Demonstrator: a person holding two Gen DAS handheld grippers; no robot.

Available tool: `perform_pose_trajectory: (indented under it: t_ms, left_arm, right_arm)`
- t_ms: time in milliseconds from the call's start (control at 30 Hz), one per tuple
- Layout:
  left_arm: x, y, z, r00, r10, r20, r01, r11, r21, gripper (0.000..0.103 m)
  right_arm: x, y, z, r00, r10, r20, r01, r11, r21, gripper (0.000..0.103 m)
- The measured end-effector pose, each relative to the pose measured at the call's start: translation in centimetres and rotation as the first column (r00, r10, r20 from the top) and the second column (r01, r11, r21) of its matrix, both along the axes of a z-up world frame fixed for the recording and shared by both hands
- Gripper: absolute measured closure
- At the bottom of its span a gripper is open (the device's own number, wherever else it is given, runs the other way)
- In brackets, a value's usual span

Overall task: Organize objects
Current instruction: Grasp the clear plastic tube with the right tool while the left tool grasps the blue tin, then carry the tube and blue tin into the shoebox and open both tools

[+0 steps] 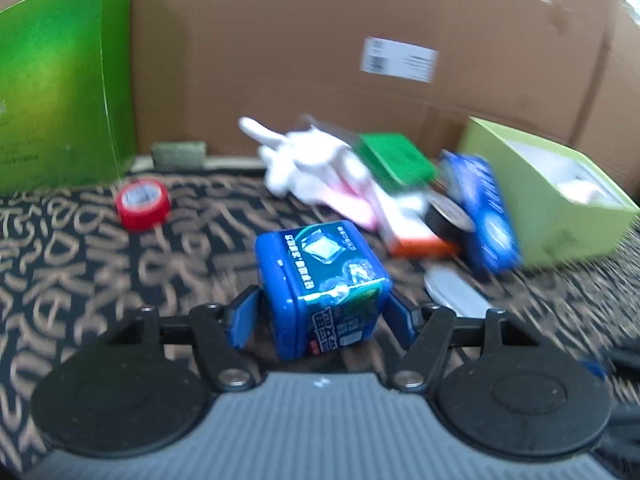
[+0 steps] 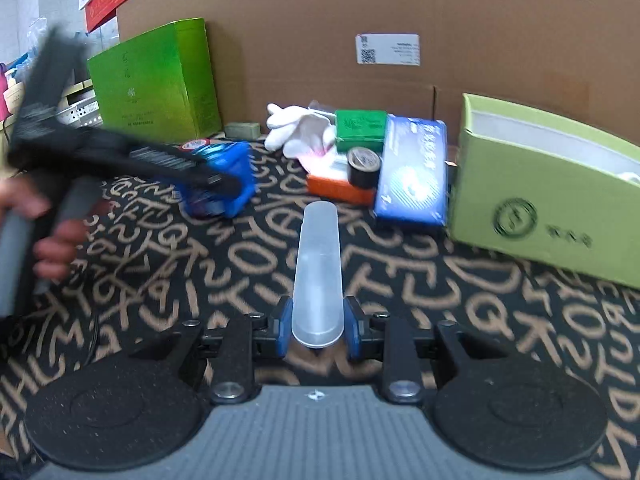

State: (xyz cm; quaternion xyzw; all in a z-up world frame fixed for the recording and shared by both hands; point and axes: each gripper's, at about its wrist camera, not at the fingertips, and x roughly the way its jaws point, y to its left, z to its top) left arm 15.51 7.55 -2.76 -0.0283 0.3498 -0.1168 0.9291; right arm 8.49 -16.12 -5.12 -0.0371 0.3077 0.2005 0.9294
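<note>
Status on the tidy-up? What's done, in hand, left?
Done: little to show. The light green box holds something white, but it is unclear what.
In hand: the right gripper is shut on the frosted case. The left gripper brackets the blue tin; blur hides whether it grips.
Left: the red tape, white gloves, black tape and blue pack lie outside the box.
</note>
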Motion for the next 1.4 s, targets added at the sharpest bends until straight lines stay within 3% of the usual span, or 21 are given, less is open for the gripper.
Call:
perform_pose_trajectory:
  t_ms: [67,133,200,267,333,567,600,867,1167,1400]
  left_arm:
    - [-2.1,-0.3,0.2,1.000,0.008,0.015,-0.009,1.000,0.014,0.031]
    - [-2.8,-0.7,0.5,0.998,0.048,0.049,-0.049,0.998,0.032,0.017]
    - [-2.9,-1.0,0.8,0.994,0.072,0.079,-0.075,0.996,0.045,0.016]
    - [-2.4,-1.4,1.0,0.995,0.067,0.070,-0.071,0.996,0.049,0.018]
    - [-2.0,-1.6,1.0,0.997,0.050,0.056,-0.053,0.997,0.051,0.028]
    - [-1.3,-1.9,0.5,0.999,0.038,0.038,-0.041,0.997,0.058,0.029]
    - [-1.3,-1.9,0.4,0.999,0.034,0.032,-0.035,0.998,0.056,0.037]
    - [-1.3,-2.6,1.2,1.000,-0.016,0.019,0.015,0.999,0.029,0.039]
    - [-0.8,-7.4,6.6,0.977,-0.163,0.138,0.172,0.983,-0.057,0.043]
    - [1.8,-14.5,10.5,0.942,-0.252,0.224,0.268,0.962,-0.046,0.043]
  right_arm:
    - [-0.1,-0.1,0.0,1.000,-0.006,0.002,0.006,1.000,-0.006,0.073]
    - [0.5,0.1,0.1,1.000,-0.007,0.003,0.007,1.000,-0.010,0.072]
    - [1.2,0.5,0.1,1.000,-0.012,0.011,0.012,1.000,-0.013,0.072]
    - [2.0,0.9,0.1,1.000,-0.024,0.009,0.024,1.000,-0.015,0.071]
    - [2.8,1.2,0.0,1.000,-0.026,0.005,0.026,1.000,-0.010,0.071]
    - [4.4,2.1,-0.6,1.000,-0.018,0.019,0.019,1.000,-0.025,0.071]
    - [4.4,2.1,-0.6,1.000,-0.017,0.018,0.018,1.000,-0.020,0.071]
    - [3.0,0.5,0.2,0.999,-0.026,0.043,0.024,0.998,0.050,0.072]
    - [1.4,-5.5,4.9,0.979,-0.124,0.162,0.097,0.982,0.161,0.072]
    - [2.7,-11.5,7.9,0.920,-0.292,0.262,0.260,0.954,0.149,0.072]
